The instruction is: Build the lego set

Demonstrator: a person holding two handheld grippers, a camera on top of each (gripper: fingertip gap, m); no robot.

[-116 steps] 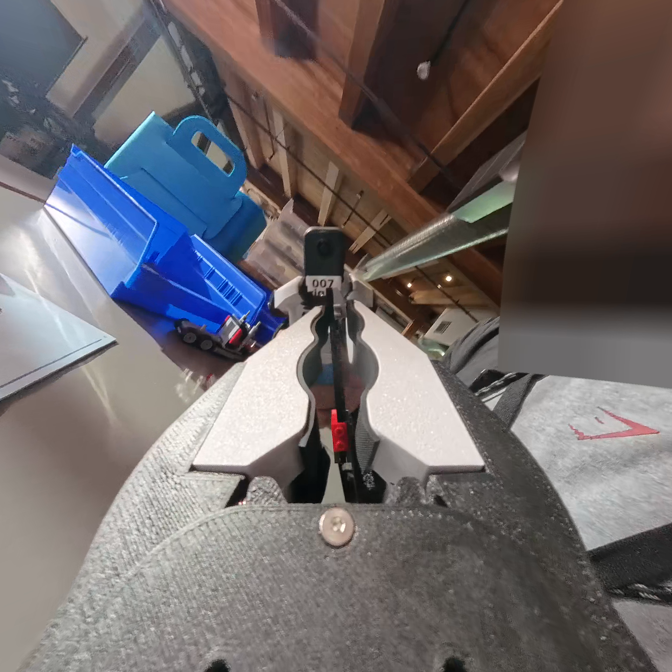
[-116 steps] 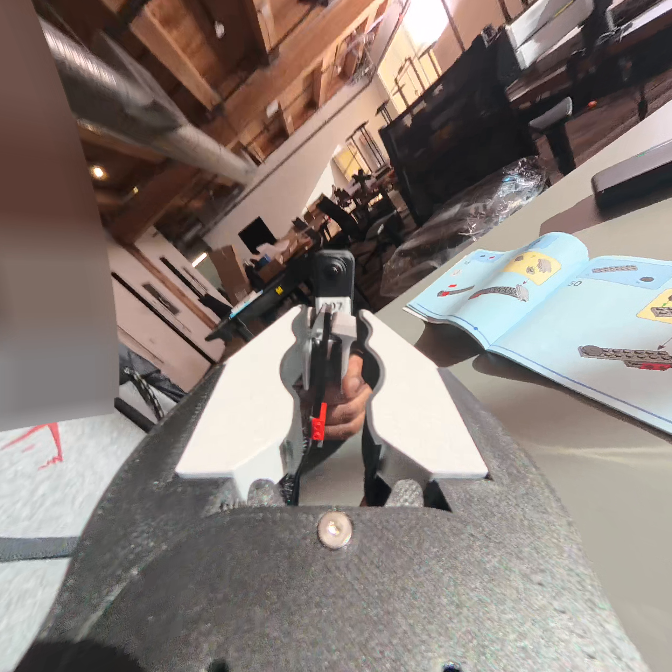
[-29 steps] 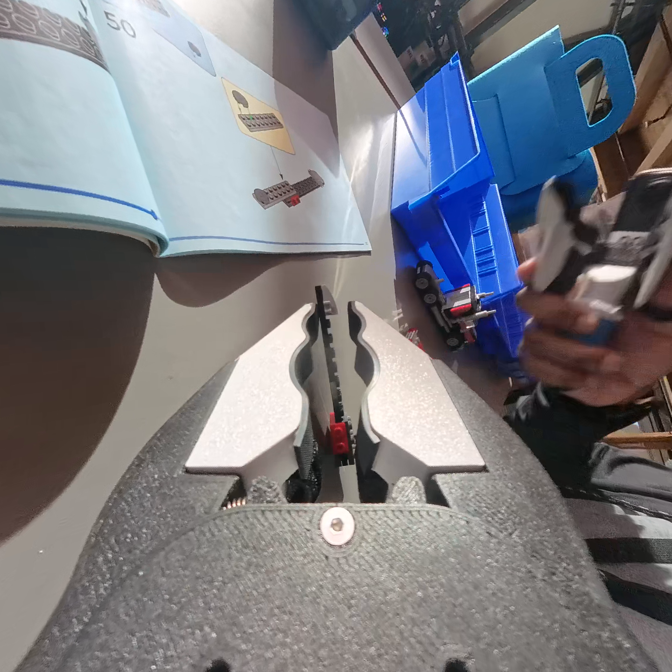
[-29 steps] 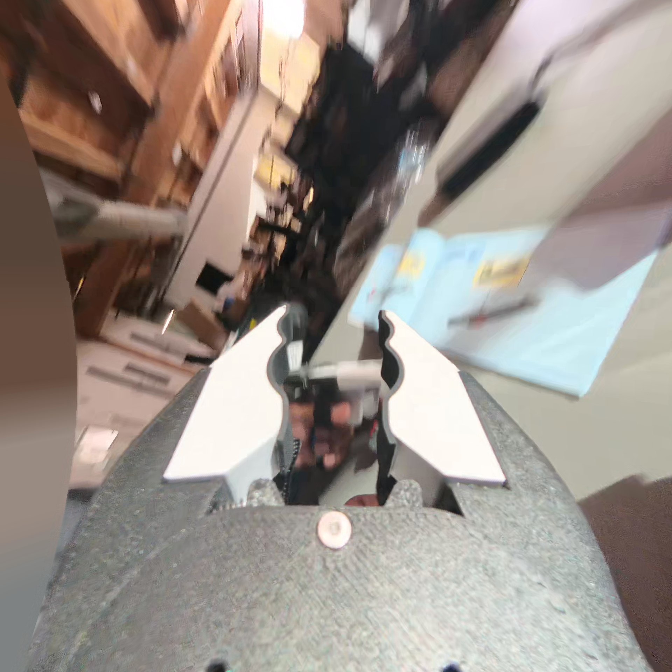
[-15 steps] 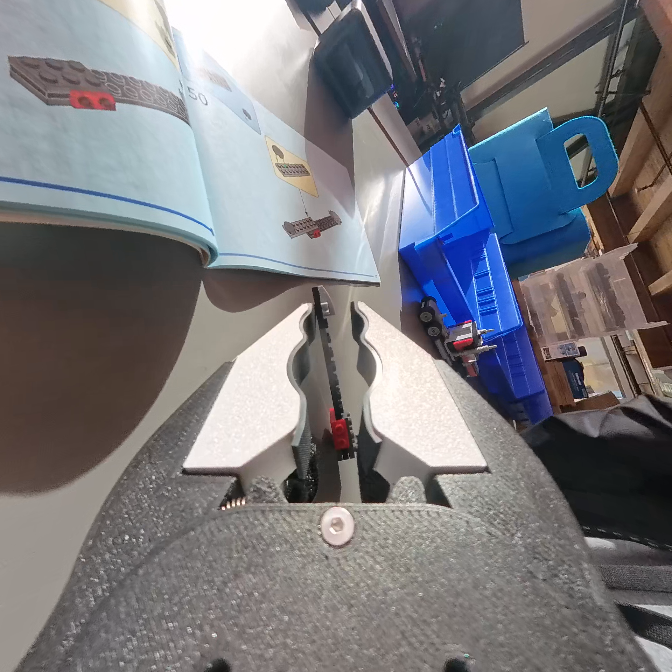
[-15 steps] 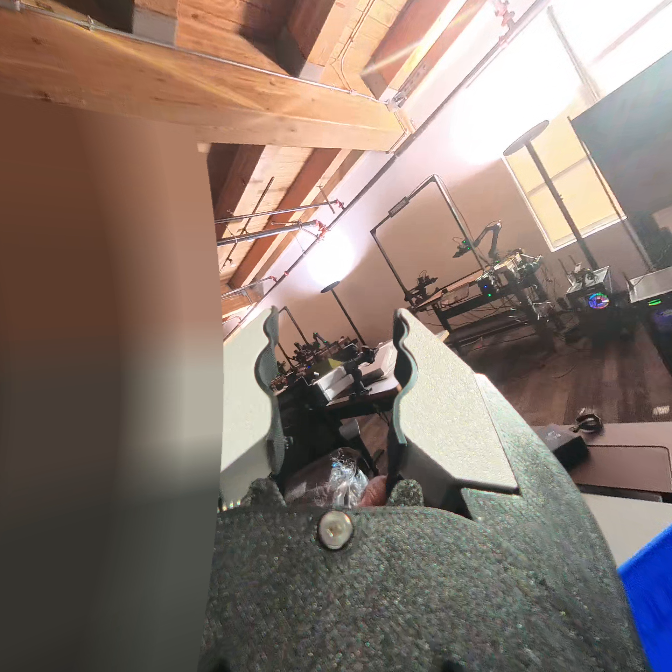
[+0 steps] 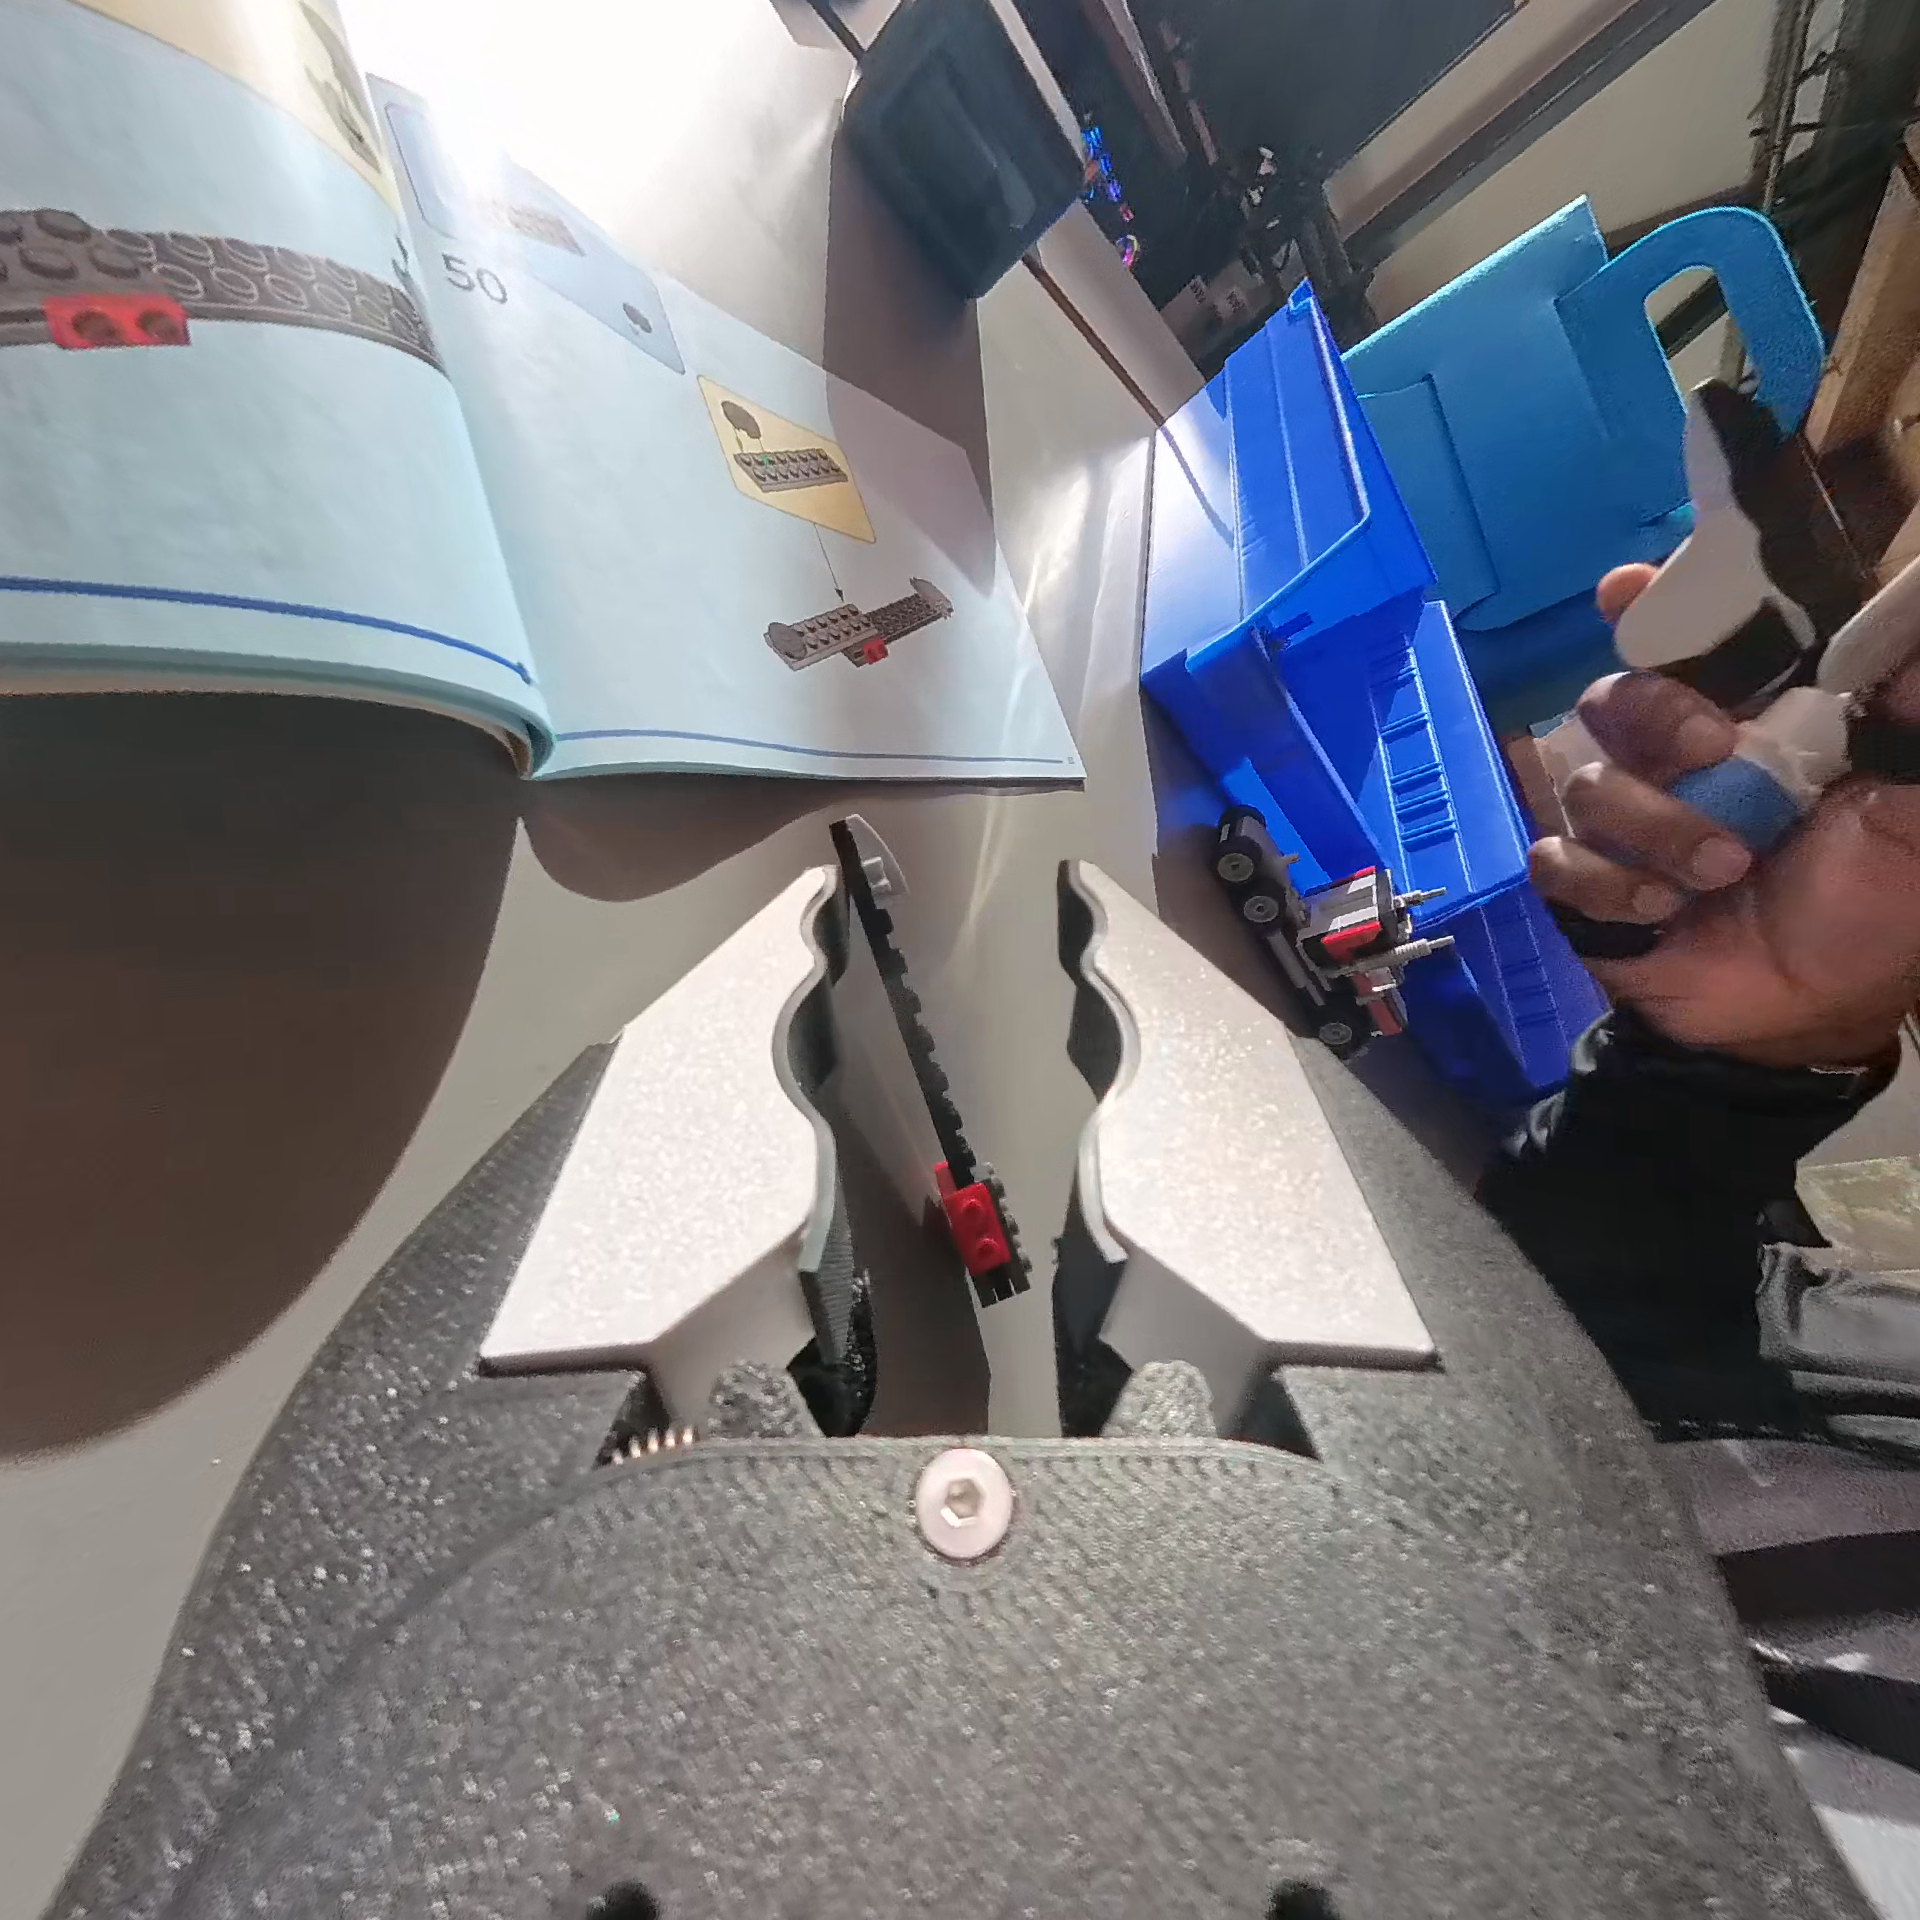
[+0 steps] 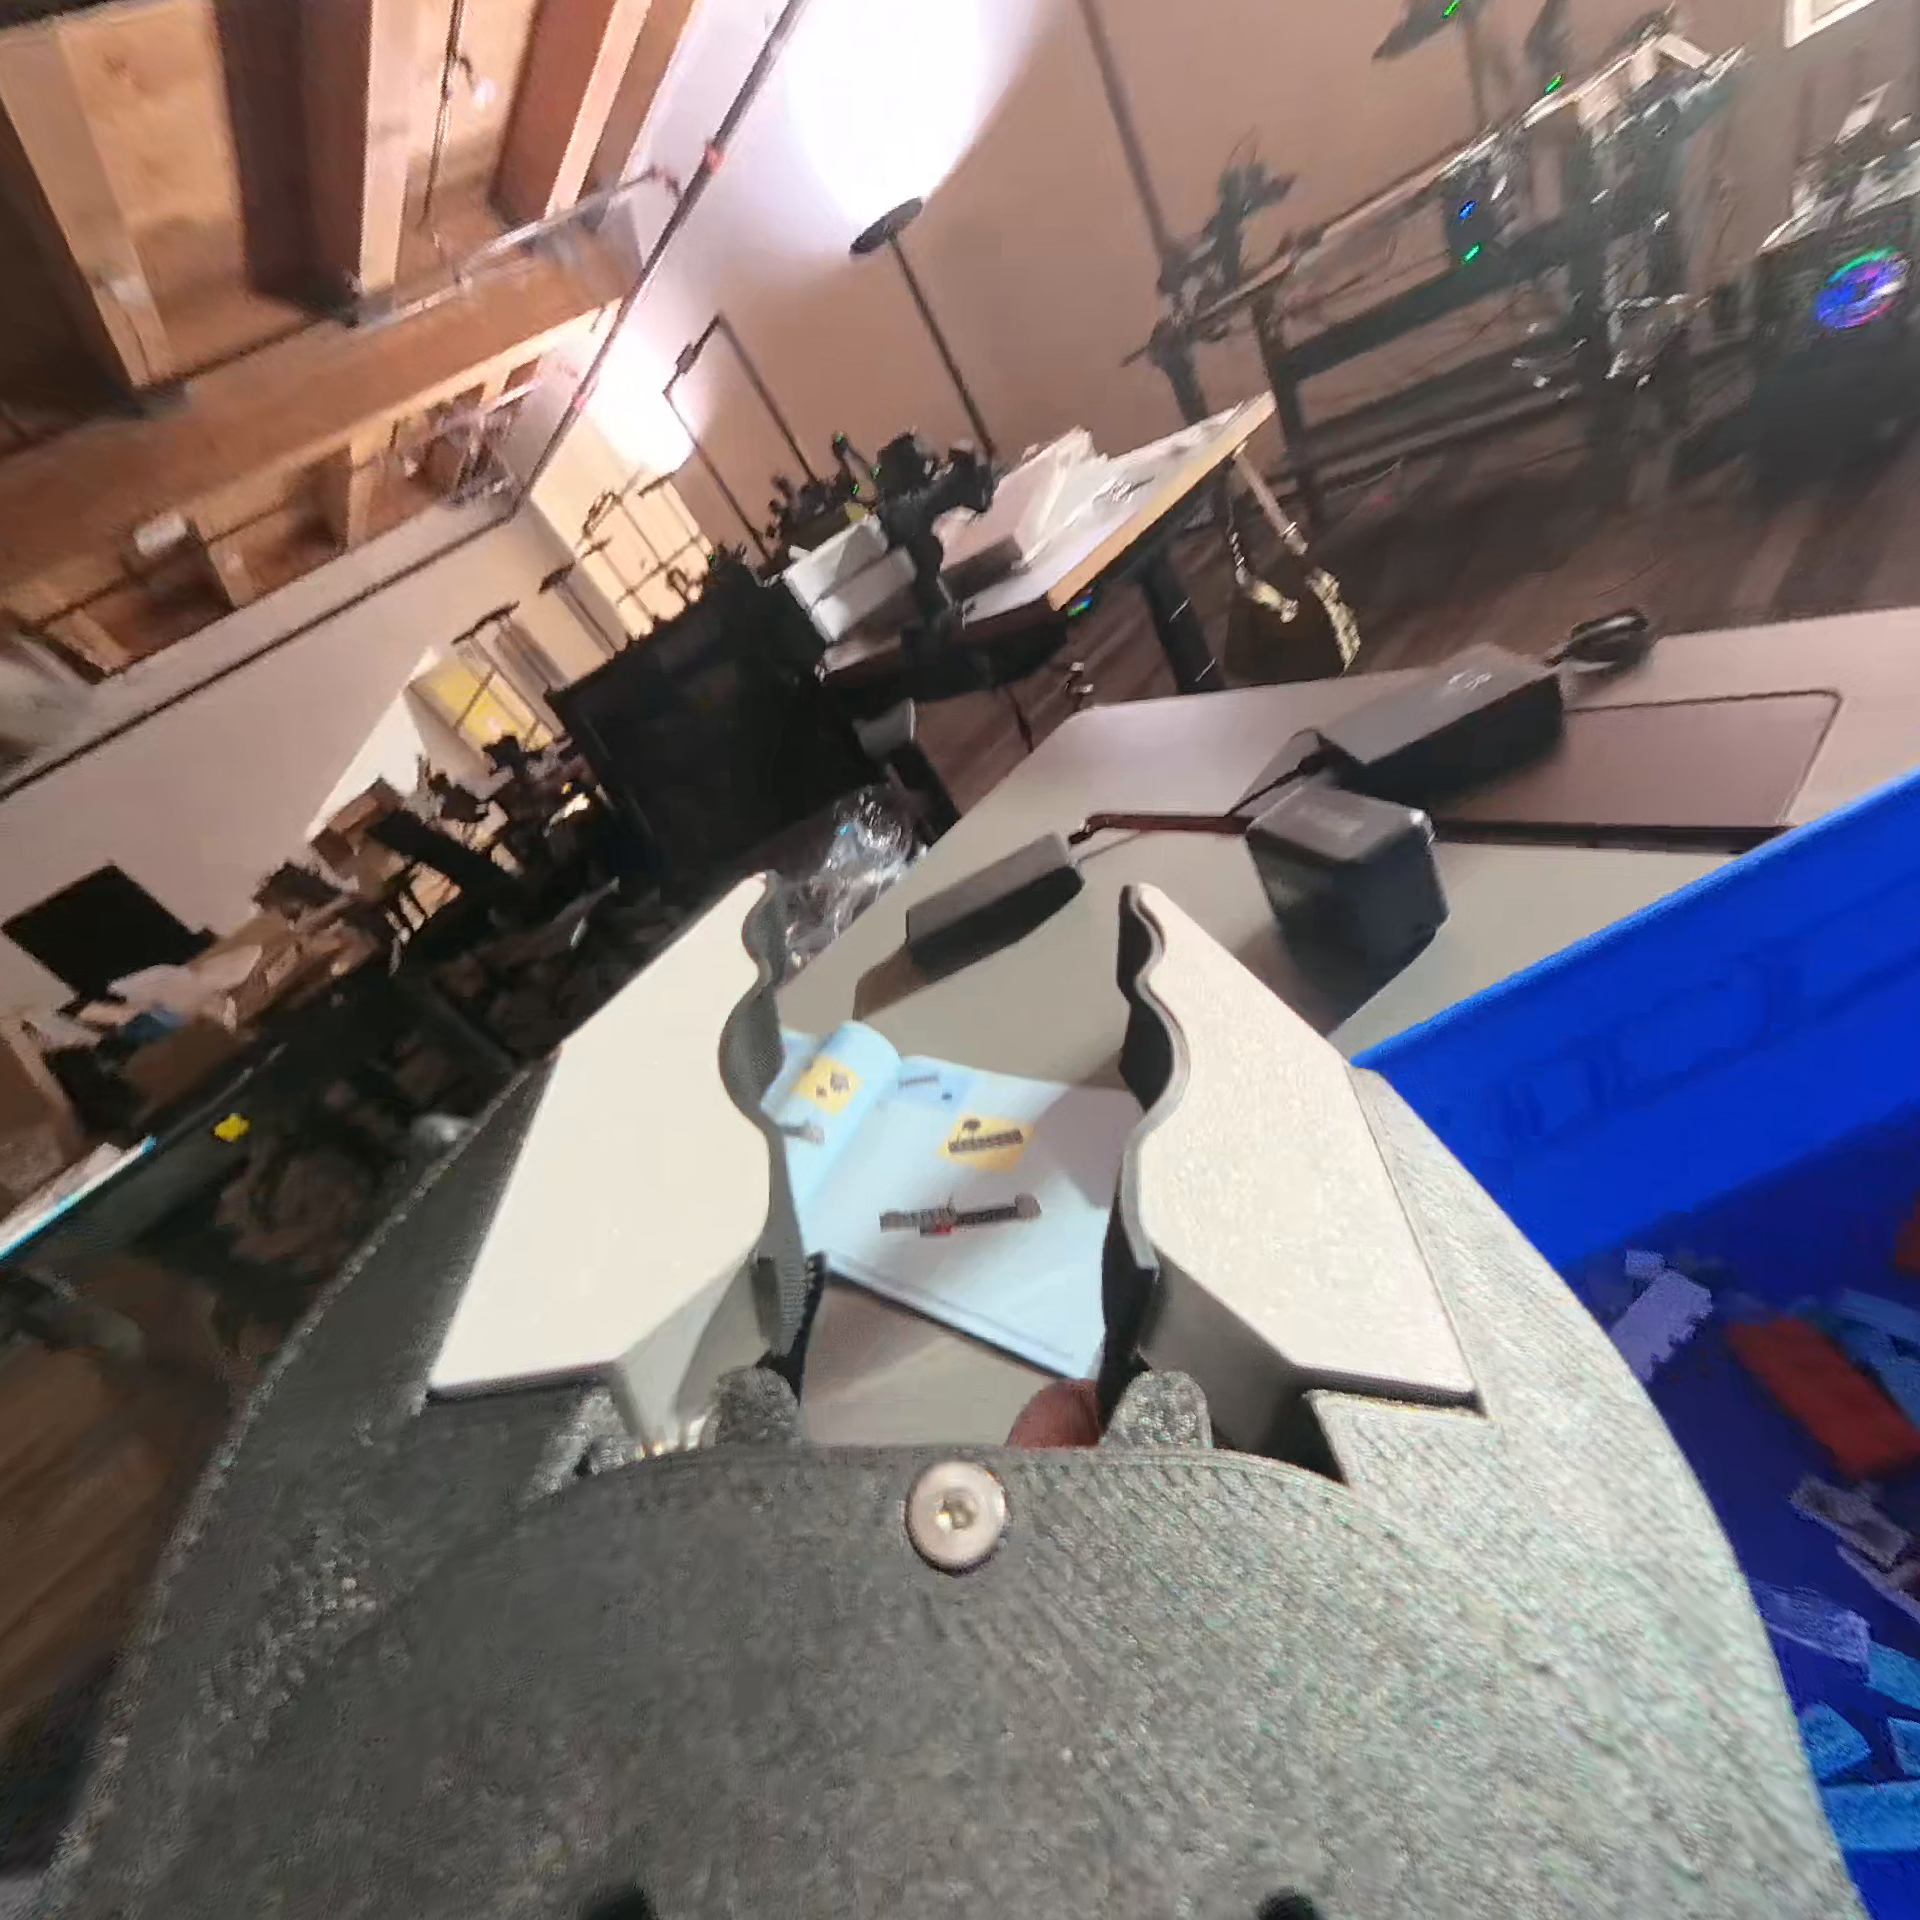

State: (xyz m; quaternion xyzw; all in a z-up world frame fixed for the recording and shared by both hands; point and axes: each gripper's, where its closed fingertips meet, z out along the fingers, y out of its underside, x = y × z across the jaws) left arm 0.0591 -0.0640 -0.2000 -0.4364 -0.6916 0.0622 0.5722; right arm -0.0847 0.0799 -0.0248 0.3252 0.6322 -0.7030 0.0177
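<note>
We work at a grey tabletop (image 7: 665,966). A blue bin (image 7: 1340,665) of loose bricks stands along its far side, within reach for picking. The open booklet (image 7: 623,499) lies flat near the left edge, so we can read the step. A small truck (image 7: 1320,935) rests against the bin. The left gripper (image 7: 945,883) has its fingers apart; the long black plate (image 7: 914,1029) with a red brick (image 7: 971,1216) leans loose between them, apparently released. The right gripper (image 8: 940,904), fingers apart and empty, hovers at the bin rim.

Printed step number on the open instruction booklet (image 7: 644,540); content withheld
</note>
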